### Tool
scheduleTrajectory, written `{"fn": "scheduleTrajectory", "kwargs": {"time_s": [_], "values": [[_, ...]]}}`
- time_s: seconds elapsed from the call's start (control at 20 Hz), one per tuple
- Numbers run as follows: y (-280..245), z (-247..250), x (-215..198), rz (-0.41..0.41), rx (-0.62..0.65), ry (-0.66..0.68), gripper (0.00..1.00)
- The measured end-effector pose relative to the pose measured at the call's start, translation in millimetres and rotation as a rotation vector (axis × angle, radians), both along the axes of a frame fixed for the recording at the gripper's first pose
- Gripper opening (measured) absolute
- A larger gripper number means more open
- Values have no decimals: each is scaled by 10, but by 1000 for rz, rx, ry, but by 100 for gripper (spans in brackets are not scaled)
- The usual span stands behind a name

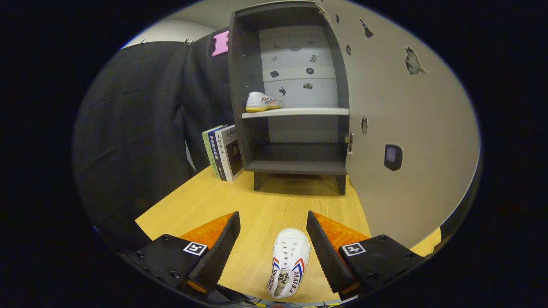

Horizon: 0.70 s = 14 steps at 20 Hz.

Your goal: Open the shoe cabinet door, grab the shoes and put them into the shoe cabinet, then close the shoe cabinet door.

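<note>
A small dark grey shoe cabinet [295,167] stands on the wooden table, beyond my fingers. Its door [406,141] is swung wide open to the right. One white shoe [262,102] rests on the left end of the cabinet's pale upper shelf [308,112]. A second white shoe [289,261] with red and blue stripes lies on the table between my fingers, closer to the right one, toe pointing at the cabinet. My gripper [273,226] is open, and neither finger touches the shoe.
Several books [223,152] stand upright against the cabinet's left side. The wooden table [239,205] ends at an edge to the left of my left finger. The open door stretches along the right, close beside my right finger.
</note>
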State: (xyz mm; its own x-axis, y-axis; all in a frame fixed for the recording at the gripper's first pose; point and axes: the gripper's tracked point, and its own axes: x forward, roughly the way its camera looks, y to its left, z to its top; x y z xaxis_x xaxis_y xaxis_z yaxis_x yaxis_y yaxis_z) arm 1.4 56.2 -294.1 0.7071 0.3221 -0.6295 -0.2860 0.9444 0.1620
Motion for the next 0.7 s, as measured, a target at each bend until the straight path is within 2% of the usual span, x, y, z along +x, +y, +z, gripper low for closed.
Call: {"fn": "scheduleTrajectory", "kwargs": {"time_s": [0.35,0.7], "values": [[92,-767,-235,35,-29,190,97],[136,-1265,-444,43,-56,344,98]]}}
